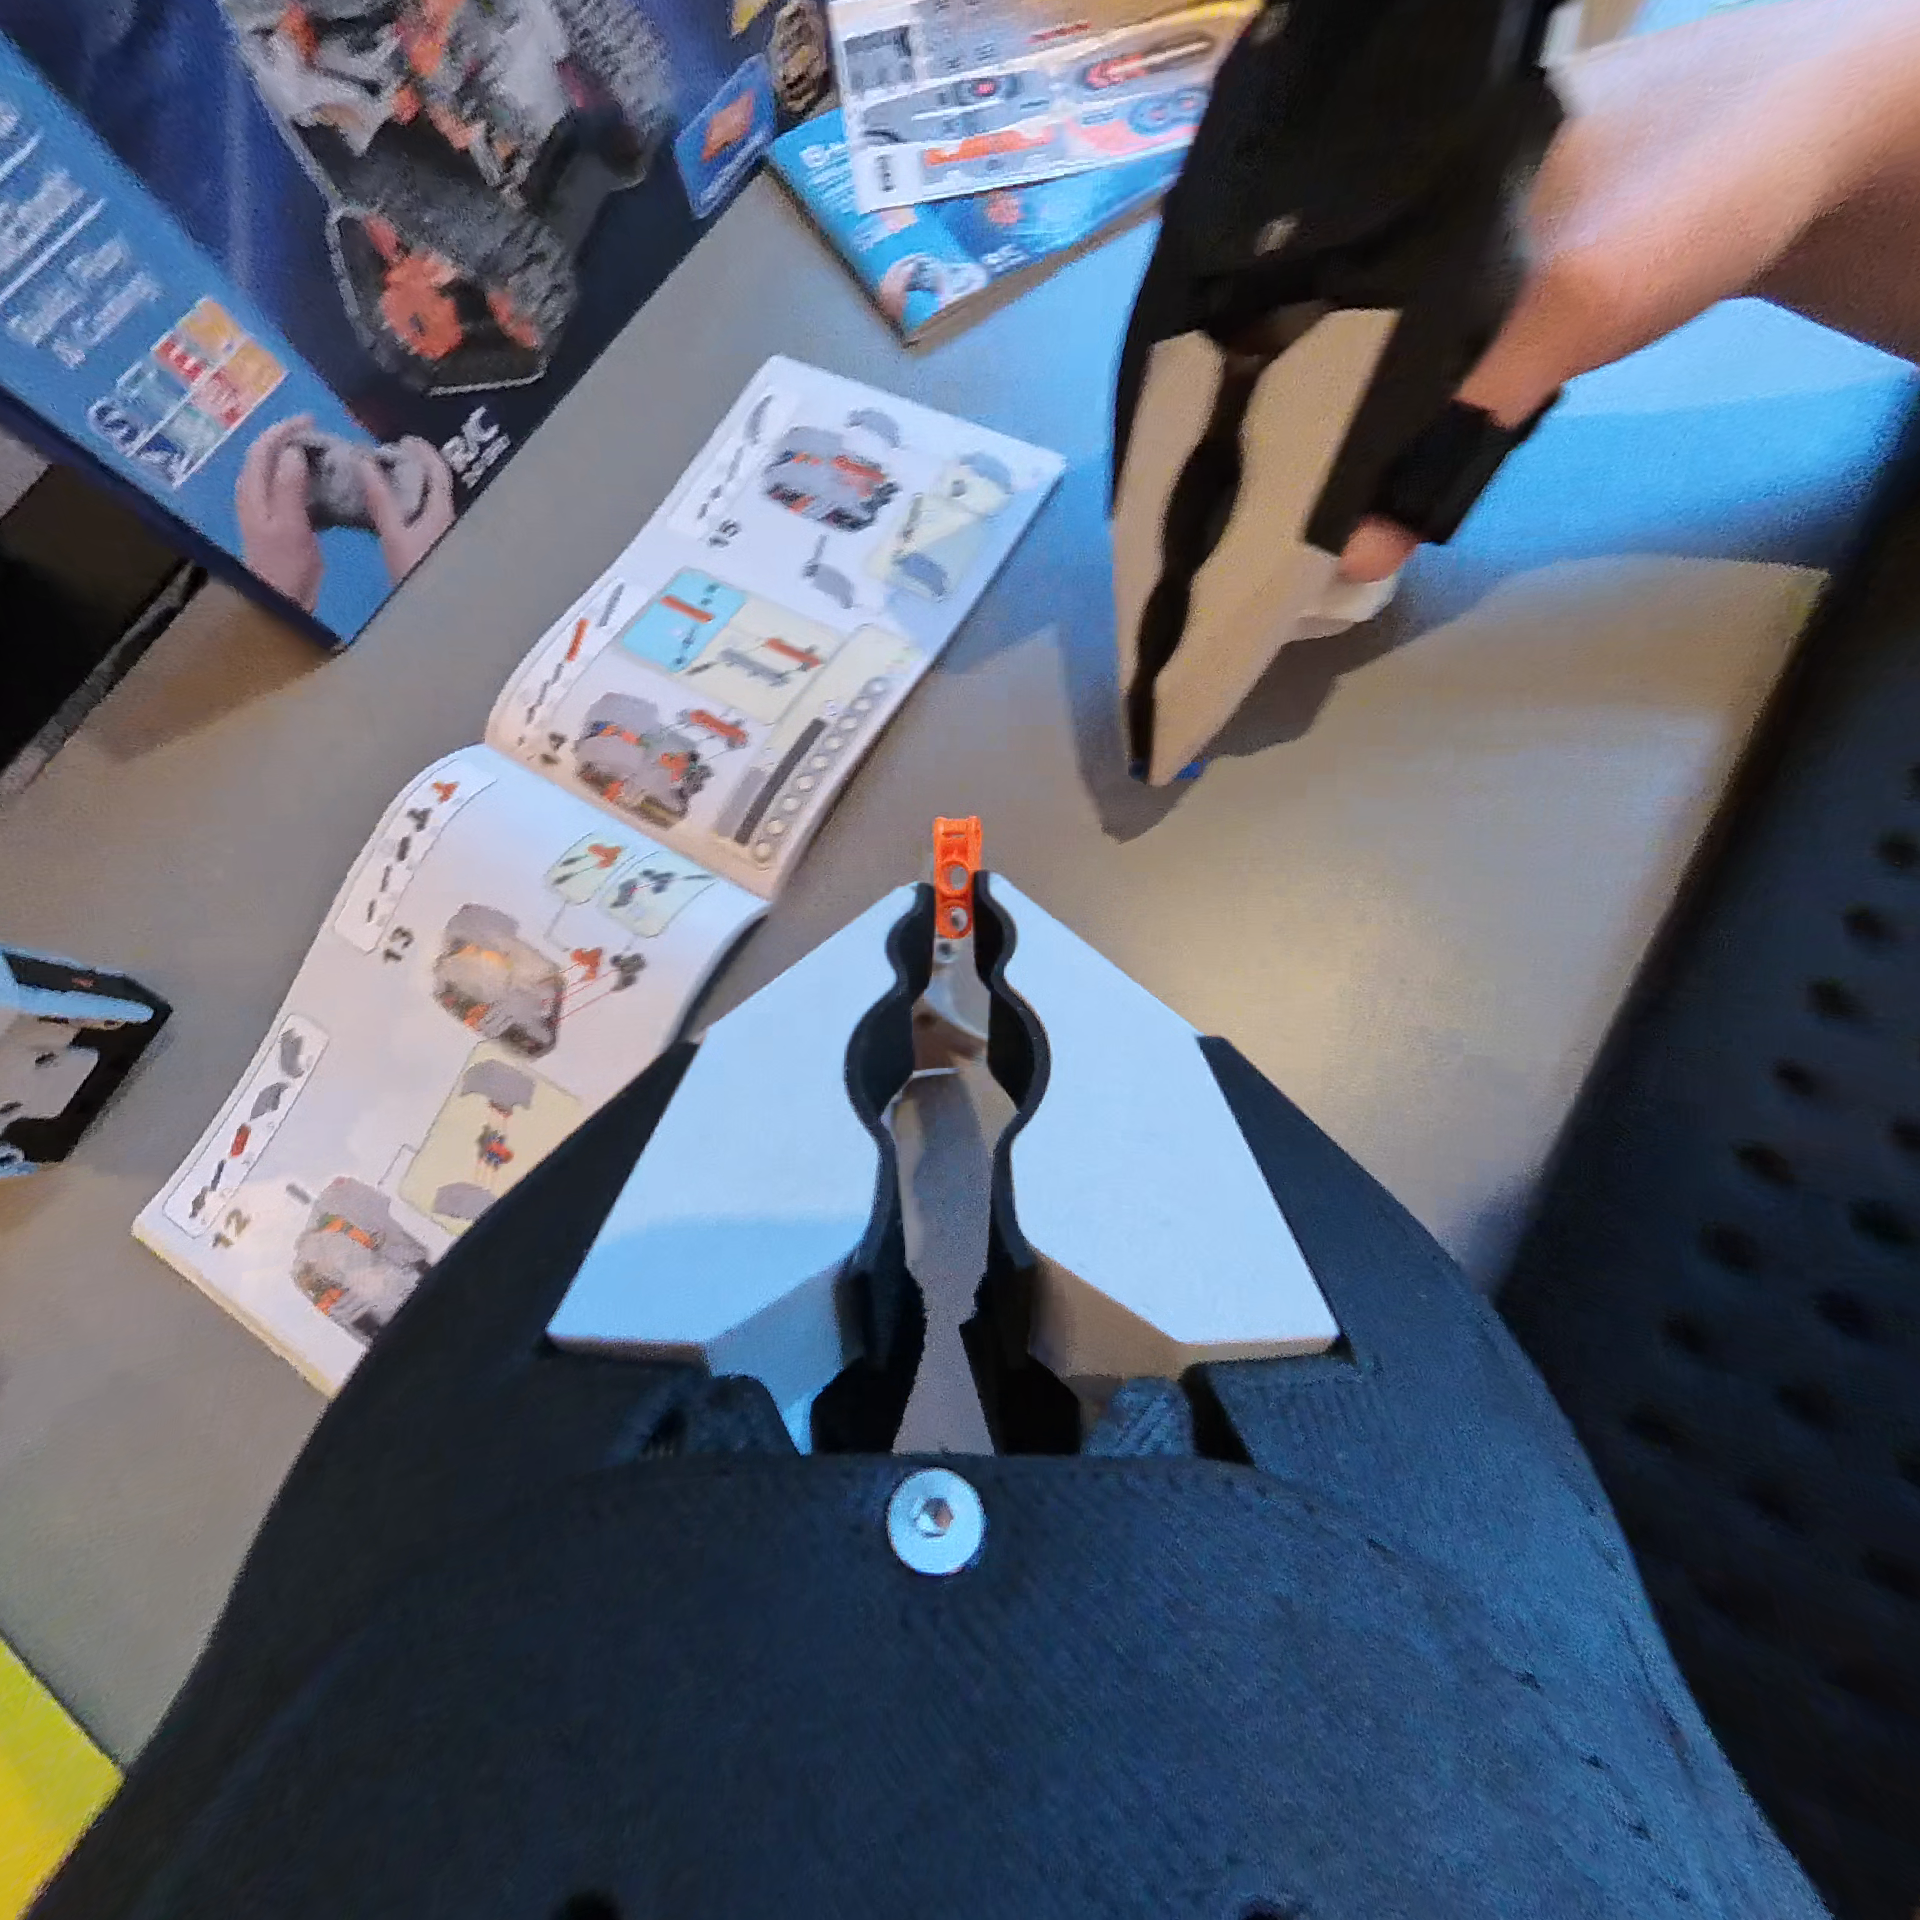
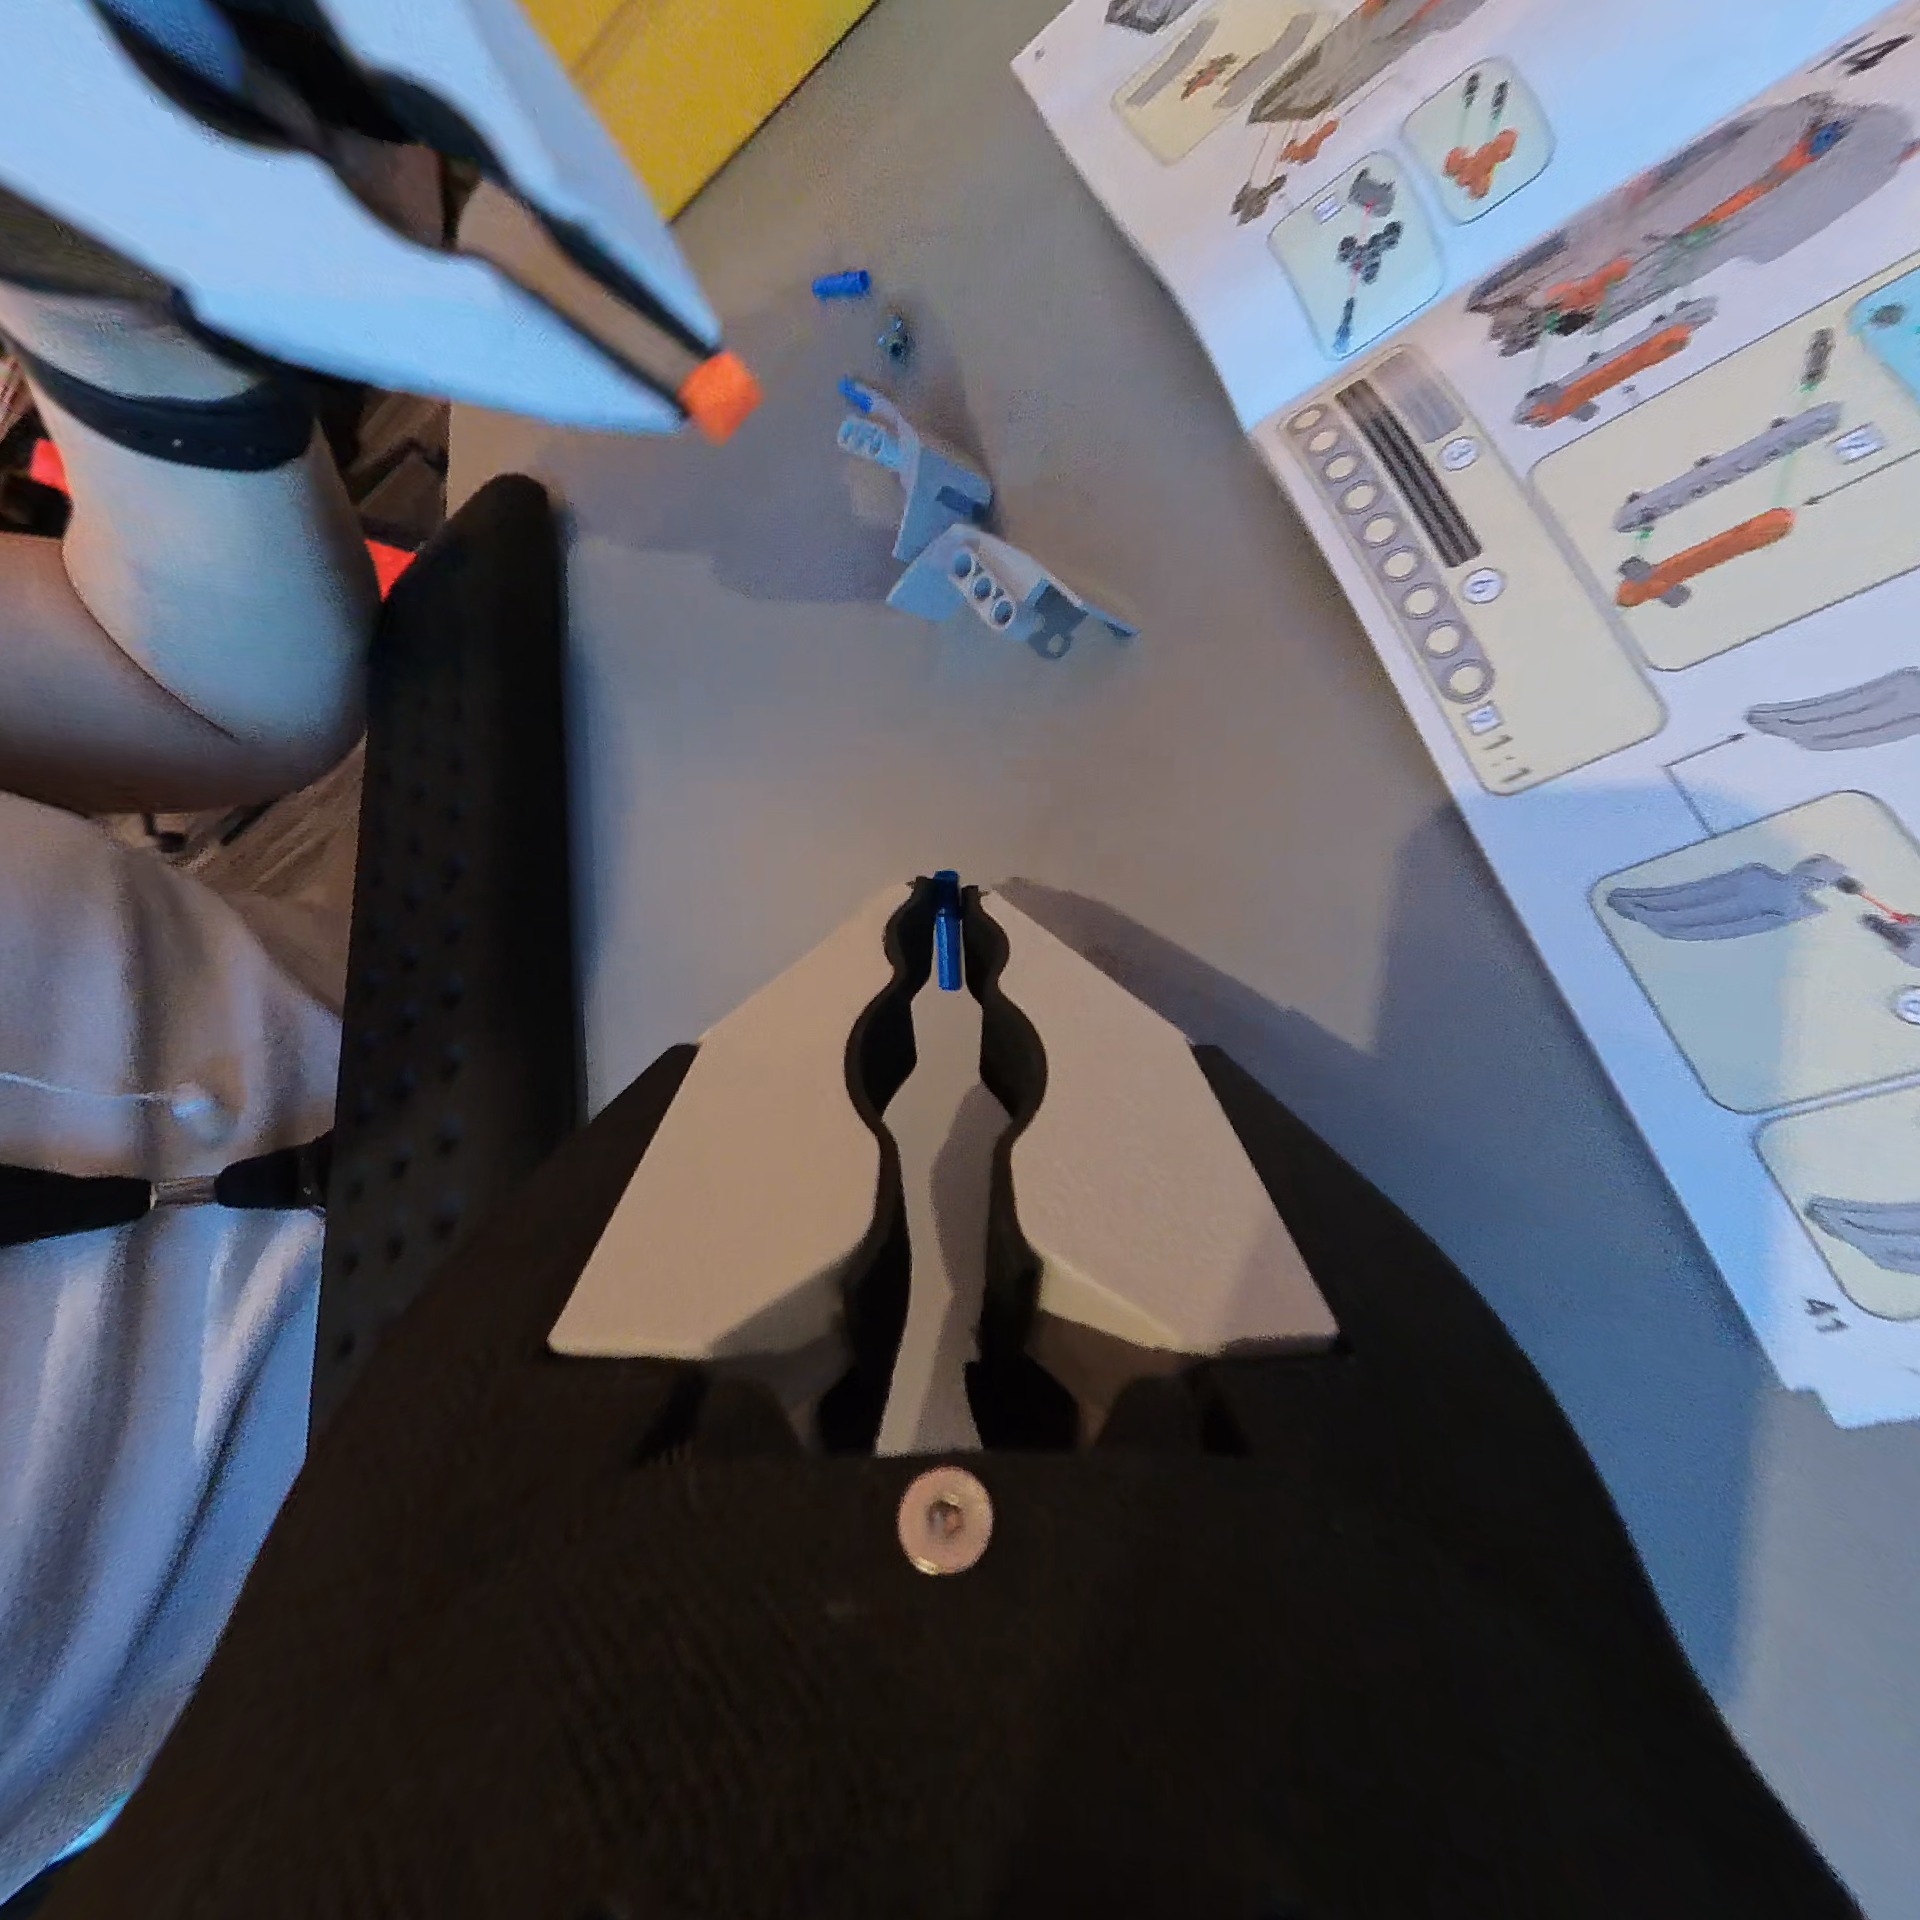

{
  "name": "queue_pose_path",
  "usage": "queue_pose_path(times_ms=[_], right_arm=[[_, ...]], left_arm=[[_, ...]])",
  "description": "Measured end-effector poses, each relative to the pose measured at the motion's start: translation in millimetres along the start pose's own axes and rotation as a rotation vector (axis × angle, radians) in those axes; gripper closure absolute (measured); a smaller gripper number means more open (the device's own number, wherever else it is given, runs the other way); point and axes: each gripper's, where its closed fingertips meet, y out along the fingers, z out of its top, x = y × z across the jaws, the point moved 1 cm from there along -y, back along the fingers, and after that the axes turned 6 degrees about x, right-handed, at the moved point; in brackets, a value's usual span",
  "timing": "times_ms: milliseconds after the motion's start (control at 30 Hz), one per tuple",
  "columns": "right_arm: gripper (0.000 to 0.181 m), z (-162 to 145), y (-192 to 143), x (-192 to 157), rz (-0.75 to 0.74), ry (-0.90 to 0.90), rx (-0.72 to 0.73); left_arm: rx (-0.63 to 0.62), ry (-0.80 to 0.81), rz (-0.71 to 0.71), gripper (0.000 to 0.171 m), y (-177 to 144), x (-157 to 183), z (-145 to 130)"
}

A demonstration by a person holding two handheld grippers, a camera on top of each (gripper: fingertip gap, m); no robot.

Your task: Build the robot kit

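My left gripper [image 1: 954, 899] is shut on a small orange holed connector piece [image 1: 955, 871] that sticks out past its fingertips above the grey table [image 1: 1351, 935]. In the right wrist view the same gripper [image 2: 691, 390] shows at upper left with the orange piece [image 2: 722, 395] at its tip. My right gripper [image 2: 945, 904] is shut on a small blue pin [image 2: 947, 935], held lengthwise between the pads. In the left wrist view the right gripper [image 1: 1164, 764] hangs above the table with the blue pin [image 1: 1184, 771] at its tip.
An open instruction booklet [image 1: 582, 862] lies left of centre on the table. A toy box [image 1: 260, 281] and leaflets [image 1: 987, 135] stand at the back. Grey bricks [image 2: 966, 551] and loose blue pins [image 2: 840, 284] lie on the table. A black perforated chair edge [image 2: 457, 831] is beside it. My hands' fingertips stand some 9 cm from each other.
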Motion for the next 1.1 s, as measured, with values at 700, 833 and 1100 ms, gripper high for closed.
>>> queue_pose_path(times_ms=[700,833,1100], right_arm=[[0.166,11,-23,-72,0.472,0.268,0.214],[0.169,14,-40,-95,0.711,0.376,0.234],[0.175,-8,-39,-115,0.761,0.269,0.088]], left_arm=[[0.014,0.809,-0.284,0.166,1,93,21],[-0.013,0.891,-0.320,0.166,-3,109,26],[-0.065,0.948,-0.334,0.166,-10,119,31]])
